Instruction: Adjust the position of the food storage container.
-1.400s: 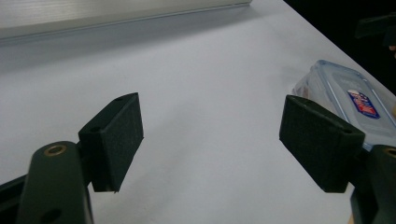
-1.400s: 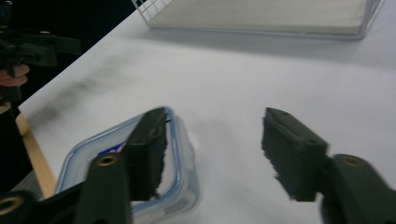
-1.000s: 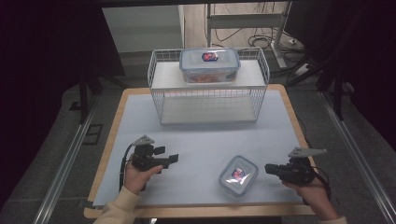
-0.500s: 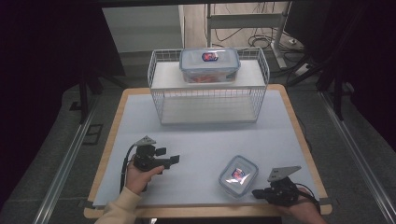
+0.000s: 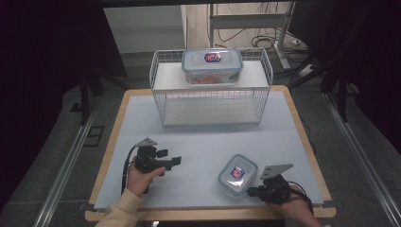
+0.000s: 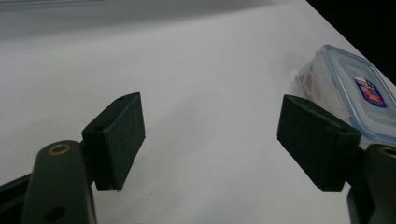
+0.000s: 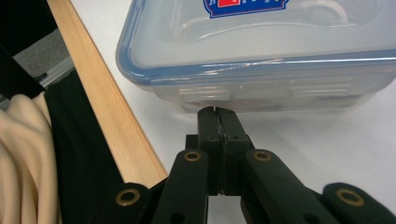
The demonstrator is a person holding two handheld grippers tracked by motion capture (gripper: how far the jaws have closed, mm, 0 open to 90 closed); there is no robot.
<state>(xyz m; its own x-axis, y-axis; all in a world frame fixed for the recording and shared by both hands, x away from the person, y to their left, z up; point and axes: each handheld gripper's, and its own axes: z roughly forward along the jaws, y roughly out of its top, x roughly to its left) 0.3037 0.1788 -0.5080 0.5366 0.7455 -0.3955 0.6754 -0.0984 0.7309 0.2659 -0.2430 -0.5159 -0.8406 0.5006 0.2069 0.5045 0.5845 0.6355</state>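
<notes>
A small clear container with a blue-rimmed lid and a red-blue label (image 5: 238,174) lies on the white mat near the front right. My right gripper (image 5: 249,191) sits just in front of it, low over the mat, with its jaws shut and nothing between them. In the right gripper view its tips (image 7: 217,114) reach the container's side wall (image 7: 261,60) under the lid rim; I cannot tell whether they touch. My left gripper (image 5: 176,161) rests at the front left, open and empty, pointing right. From the left gripper view (image 6: 210,126) the container (image 6: 350,93) lies off to the right.
A white wire basket rack (image 5: 210,101) stands at the back of the table, and a larger lidded container (image 5: 212,65) rests on its top shelf. The table's wooden front edge (image 7: 107,107) runs close beside the right gripper, and a sleeve lies beyond it.
My right gripper has moved left, toward the table's front edge and lower, ending at the small container's near side. The left gripper and both containers have stayed put.
</notes>
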